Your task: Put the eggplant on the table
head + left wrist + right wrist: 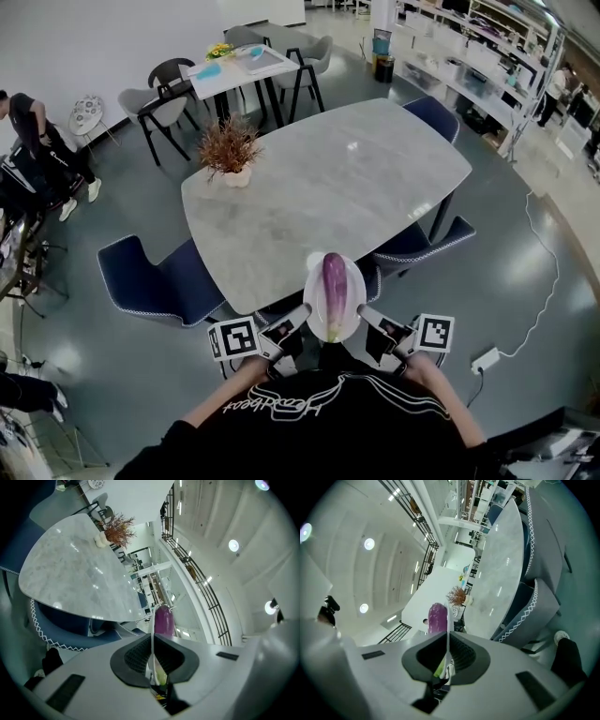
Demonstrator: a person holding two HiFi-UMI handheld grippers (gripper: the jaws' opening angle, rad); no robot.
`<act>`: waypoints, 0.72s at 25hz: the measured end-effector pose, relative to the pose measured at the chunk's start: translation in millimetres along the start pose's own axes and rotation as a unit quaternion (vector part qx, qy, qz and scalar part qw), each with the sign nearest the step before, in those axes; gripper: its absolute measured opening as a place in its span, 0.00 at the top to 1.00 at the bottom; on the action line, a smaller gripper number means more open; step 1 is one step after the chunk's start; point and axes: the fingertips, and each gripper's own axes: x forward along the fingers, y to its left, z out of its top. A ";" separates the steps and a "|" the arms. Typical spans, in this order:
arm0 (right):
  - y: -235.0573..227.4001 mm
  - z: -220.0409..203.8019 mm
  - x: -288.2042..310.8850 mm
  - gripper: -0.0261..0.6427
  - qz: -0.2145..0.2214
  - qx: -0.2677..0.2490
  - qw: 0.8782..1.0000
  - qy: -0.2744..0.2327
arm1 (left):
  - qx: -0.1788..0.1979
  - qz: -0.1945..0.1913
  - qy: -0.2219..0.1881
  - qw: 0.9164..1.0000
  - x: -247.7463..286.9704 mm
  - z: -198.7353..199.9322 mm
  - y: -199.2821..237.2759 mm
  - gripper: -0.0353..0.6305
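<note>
Long purple eggplant (334, 281) sat on a round white plate (313, 292) pinched by left claw (298, 324) and right claw (367, 324), not yet on the grey stone table (319, 178).

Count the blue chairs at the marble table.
4 blue chairs: left side, far right corner, near right, and near end, partly behind the plate. The table could hide more.
</note>
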 end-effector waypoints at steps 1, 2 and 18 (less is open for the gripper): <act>-1.8 5.2 3.5 0.93 0.000 -0.001 1.000 0.003 | -0.010 -0.010 -0.004 1.000 5.0 3.6 -2.3 0.91; -3.3 10.0 7.7 0.93 0.000 -0.002 1.000 0.007 | -0.019 -0.018 -0.009 1.000 9.2 7.6 -4.0 0.91; -24.4 93.6 67.1 0.93 0.008 0.008 0.999 0.039 | 0.006 0.050 -0.038 0.998 55.1 88.1 21.5 0.91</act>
